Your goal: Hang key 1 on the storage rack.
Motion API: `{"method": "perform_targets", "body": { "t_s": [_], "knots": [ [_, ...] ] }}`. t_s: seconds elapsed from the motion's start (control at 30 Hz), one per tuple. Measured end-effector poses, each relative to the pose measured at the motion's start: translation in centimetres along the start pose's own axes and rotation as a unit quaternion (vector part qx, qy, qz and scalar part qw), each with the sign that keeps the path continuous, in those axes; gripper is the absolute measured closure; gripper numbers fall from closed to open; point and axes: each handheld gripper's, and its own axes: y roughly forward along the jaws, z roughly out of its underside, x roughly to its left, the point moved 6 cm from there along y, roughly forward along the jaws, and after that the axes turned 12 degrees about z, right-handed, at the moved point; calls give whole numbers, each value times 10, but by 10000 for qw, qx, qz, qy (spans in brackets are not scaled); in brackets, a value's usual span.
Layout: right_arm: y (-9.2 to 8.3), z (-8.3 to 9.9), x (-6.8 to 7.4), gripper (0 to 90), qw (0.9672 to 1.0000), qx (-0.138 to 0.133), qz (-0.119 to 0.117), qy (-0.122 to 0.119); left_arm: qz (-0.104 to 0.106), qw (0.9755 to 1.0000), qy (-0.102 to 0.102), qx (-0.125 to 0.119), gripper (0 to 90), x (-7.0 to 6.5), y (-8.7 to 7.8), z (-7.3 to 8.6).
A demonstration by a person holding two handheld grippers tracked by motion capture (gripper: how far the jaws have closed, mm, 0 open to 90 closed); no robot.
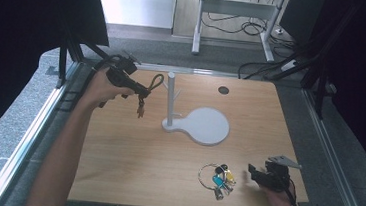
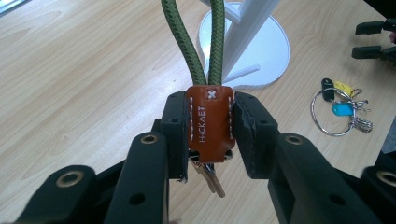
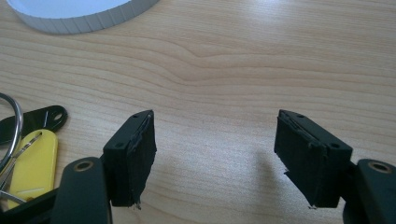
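The left gripper (image 2: 210, 133) is closed on the brown leather tab (image 2: 210, 123) of a keychain, with a pad pressed against each side edge of the tab. The green braided cord loop (image 2: 196, 42) extends forward from the tab, and a key (image 2: 212, 179) hangs below it. In the high view the left gripper (image 1: 139, 90) holds this keychain (image 1: 148, 92) in the air, just to the left of the white peg stand (image 1: 171, 102), whose round base (image 1: 208, 126) rests on the wooden table (image 1: 132, 148). The step in hand appears to be hanging the cord loop on one of the stand's pegs (image 2: 245, 71). To do this well, maintain firm pressure on the tab so it cannot twist, orient the loop so that its opening faces the peg tip, pass it fully over the peg, and lower until the cord bears the weight before releasing. The right gripper (image 1: 254, 173) rests near the table's front right corner, its jaws standing wide apart and holding nothing, just beside a key ring (image 1: 218, 179) with coloured tags (image 3: 32, 163).
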Motion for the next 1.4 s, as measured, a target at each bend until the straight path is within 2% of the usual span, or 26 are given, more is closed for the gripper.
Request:
{"method": "perform_targets", "body": {
  "t_s": [0.3, 0.87, 1.1, 1.2, 1.27, 1.3, 1.33, 1.4],
  "knots": [
    [0, 0, -2, 299, 10000, -8, 19, 28, 151, 9999, -20, 36, 672, 3, 7, -3],
    [-1, -1, -1, 299, 10000, -37, 66, -29, 253, 9996, -56, 84, 671, 7, 20, -3],
    [-1, -1, -1, 299, 10000, -37, 58, -44, 381, 9992, -37, 137, 670, 7, 26, -2],
    [-1, -1, -1, 299, 10000, -34, 57, -39, 374, 9991, 0, 189, 665, 7, 28, -1],
    [-1, -1, -1, 299, 10000, -33, 63, -36, 254, 9995, -1, 196, 657, 8, 27, 0],
    [-1, -1, -1, 299, 10000, -31, 62, -40, 172, 9997, -5, 158, 611, 8, 27, -1],
    [-1, -1, -1, 299, 10000, -31, 62, -40, 146, 9998, 4, 146, 611, 9, 26, -1],
    [-1, -1, -1, 299, 10000, -30, 61, -39, 127, 9998, -13, 127, 553, 8, 25, -1]
  ]
}}
